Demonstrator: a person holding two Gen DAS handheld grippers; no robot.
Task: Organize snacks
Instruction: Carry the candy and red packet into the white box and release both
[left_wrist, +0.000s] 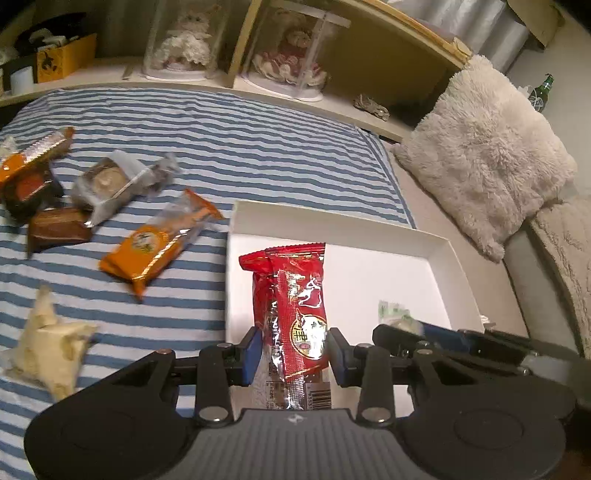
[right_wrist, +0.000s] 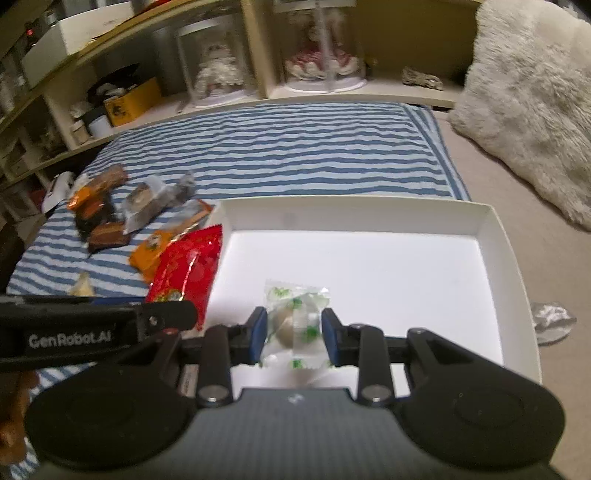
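Snacks lie scattered on the striped bed (left_wrist: 221, 147), left of a white box (right_wrist: 495, 236). Left tongs (left_wrist: 291, 350) clamp a red packet (left_wrist: 295, 295) over the box's left edge; right tongs (right_wrist: 293, 336) clamp a clear green-printed sweet (right_wrist: 295, 314) inside it.

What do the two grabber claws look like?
Both look alike. The left gripper and right gripper are black, with jointed arms, silver round bolts and two big round bumps on the body. Their finger pads are blue. White letters on the left one's side read GenRobot.AI. No cables show.
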